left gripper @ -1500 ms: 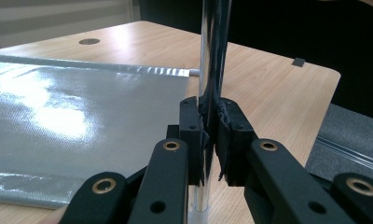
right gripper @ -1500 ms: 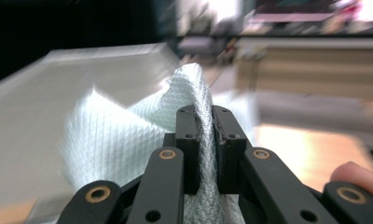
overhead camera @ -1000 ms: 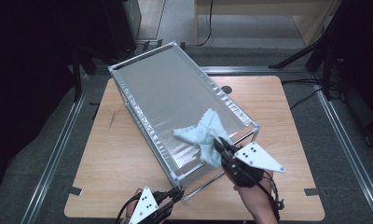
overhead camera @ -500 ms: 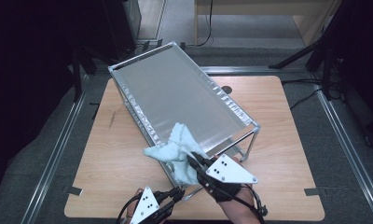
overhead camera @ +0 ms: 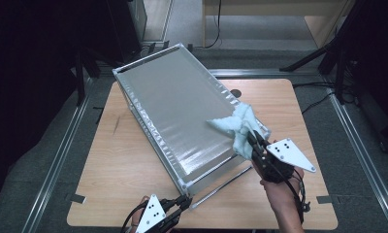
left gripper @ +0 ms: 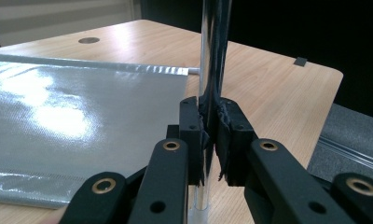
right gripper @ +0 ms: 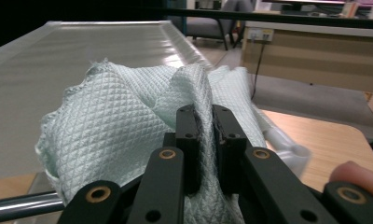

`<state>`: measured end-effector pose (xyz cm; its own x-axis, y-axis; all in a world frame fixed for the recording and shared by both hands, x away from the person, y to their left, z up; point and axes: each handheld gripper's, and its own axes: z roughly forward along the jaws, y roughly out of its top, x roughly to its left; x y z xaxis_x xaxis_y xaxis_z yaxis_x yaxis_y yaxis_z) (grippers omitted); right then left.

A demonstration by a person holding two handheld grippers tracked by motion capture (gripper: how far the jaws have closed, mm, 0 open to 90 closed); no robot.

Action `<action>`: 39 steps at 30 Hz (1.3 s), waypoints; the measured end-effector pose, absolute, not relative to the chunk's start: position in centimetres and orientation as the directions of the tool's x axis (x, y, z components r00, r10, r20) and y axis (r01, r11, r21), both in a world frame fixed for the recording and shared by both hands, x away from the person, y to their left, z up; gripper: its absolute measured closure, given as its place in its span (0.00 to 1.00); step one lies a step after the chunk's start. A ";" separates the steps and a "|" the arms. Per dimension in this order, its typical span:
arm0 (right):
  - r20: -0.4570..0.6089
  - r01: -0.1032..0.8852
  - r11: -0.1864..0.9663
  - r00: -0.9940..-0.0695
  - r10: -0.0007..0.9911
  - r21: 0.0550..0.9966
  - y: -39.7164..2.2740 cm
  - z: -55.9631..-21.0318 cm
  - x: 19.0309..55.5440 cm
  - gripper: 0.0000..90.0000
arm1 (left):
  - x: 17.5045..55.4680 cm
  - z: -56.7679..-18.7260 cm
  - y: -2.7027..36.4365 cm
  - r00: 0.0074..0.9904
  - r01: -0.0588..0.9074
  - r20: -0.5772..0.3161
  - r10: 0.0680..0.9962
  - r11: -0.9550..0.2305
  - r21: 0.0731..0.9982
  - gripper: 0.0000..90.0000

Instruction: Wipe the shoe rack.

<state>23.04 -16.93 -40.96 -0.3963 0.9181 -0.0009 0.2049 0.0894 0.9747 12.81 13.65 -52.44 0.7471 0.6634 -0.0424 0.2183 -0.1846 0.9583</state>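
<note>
A frame topped with a silver sheet (overhead camera: 182,111) stands tilted across the wooden table (overhead camera: 114,165). My right gripper (overhead camera: 252,141) is shut on a pale green quilted cloth (overhead camera: 238,127), which lies on the sheet's right edge near the front corner. In the right gripper view the cloth (right gripper: 119,135) bunches around the jaws of the right gripper (right gripper: 204,116), with the silver sheet (right gripper: 82,46) stretching beyond. My left gripper (overhead camera: 185,200) is at the frame's front corner. In the left gripper view, the left gripper (left gripper: 211,126) is shut on a shiny metal post (left gripper: 215,46) beside the silver sheet (left gripper: 58,116).
A loose-looking metal rod (overhead camera: 221,187) runs along the table under the frame's front end. Metal rails flank the table on both sides. A wooden desk (right gripper: 315,51) and dark stand legs (overhead camera: 323,53) lie beyond the table's far side.
The right gripper swept the cloth left along the sheet's front end, then back right to the sheet's right edge. The left gripper stayed put.
</note>
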 end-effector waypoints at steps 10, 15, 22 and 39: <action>0.000 0.217 0.109 -0.450 0.893 0.970 -15.1 -40.9 21.8 0.92 | 12.8 -52.5 13.7 0.747 0.222 -0.048 0.663 -0.180 0.958 0.91; -0.016 0.204 0.143 -0.523 0.852 0.968 -12.7 -41.0 20.4 0.92 | 12.9 -52.5 13.7 0.750 0.223 -0.050 0.660 -0.181 0.958 0.91; -0.036 0.183 0.204 -0.653 0.757 0.962 -8.7 -41.0 17.6 0.92 | 12.9 -52.5 13.7 0.747 0.225 -0.052 0.663 -0.178 0.958 0.91; -0.060 0.173 0.213 -0.624 0.779 0.962 -11.0 -41.0 19.3 0.92 | 12.9 -52.5 13.6 0.750 0.224 -0.050 0.660 -0.183 0.957 0.91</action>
<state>19.33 -11.00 -40.95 -0.6241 0.7790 -0.0599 0.1732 0.2127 0.9616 12.92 13.65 -52.49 0.7497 0.6600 -0.0497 0.2243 -0.1827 0.9572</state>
